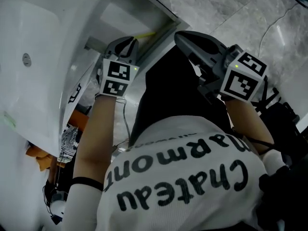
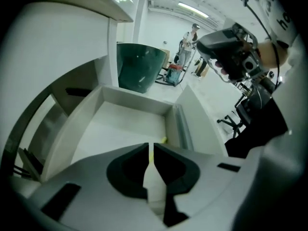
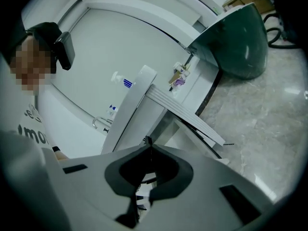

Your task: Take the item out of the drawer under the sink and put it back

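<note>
- Yellow item (image 2: 164, 139) is lying in the open drawer (image 2: 137, 99), just beyond the left tool (image 2: 151, 147).
- Left tool and right tool (image 3: 149, 142) are gripping nothing, jaws closed together.
- Taking-out is probably starting; the left jaws are needing to open around the item.

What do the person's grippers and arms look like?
The left gripper and right gripper are light grey with dark fingers. Each carries a white cube with black square markers. The person wears a white short-sleeved shirt with black lettering and a thin black band on the left arm.
</note>
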Demonstrator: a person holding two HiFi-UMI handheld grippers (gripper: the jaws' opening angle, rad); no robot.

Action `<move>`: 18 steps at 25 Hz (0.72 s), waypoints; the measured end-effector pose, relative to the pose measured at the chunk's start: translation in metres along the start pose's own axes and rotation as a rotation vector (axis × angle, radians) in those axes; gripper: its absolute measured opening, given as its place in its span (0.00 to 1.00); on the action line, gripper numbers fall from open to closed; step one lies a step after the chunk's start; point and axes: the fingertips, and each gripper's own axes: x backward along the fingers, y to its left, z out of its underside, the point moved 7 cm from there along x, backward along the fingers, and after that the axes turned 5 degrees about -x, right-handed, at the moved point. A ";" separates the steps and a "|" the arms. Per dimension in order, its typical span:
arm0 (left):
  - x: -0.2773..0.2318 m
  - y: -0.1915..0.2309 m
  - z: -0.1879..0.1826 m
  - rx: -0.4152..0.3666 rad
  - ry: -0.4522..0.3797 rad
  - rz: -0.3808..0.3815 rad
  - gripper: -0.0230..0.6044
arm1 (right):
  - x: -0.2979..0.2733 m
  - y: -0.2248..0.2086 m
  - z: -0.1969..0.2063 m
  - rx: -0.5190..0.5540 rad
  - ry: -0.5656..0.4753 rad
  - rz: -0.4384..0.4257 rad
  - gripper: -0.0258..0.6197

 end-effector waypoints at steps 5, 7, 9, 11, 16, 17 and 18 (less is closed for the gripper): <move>-0.014 0.004 0.005 -0.043 0.078 0.015 0.26 | 0.006 -0.008 0.003 -0.038 -0.026 0.013 0.06; -0.022 0.008 0.005 -0.067 0.120 0.015 0.26 | 0.007 -0.011 0.004 -0.053 -0.034 0.014 0.06; -0.030 0.009 0.008 -0.139 0.175 0.016 0.26 | 0.008 -0.013 0.005 -0.065 -0.041 0.015 0.06; -0.036 0.007 0.013 -0.249 0.240 0.036 0.26 | 0.009 -0.015 0.007 -0.077 -0.050 0.020 0.06; -0.046 0.001 0.023 -0.443 0.346 0.073 0.26 | 0.015 -0.019 0.008 -0.103 -0.081 0.035 0.06; -0.048 0.001 0.026 -0.451 0.356 0.078 0.26 | 0.015 -0.020 0.008 -0.108 -0.086 0.037 0.06; -0.049 0.000 0.028 -0.454 0.365 0.083 0.26 | 0.016 -0.021 0.009 -0.113 -0.093 0.039 0.06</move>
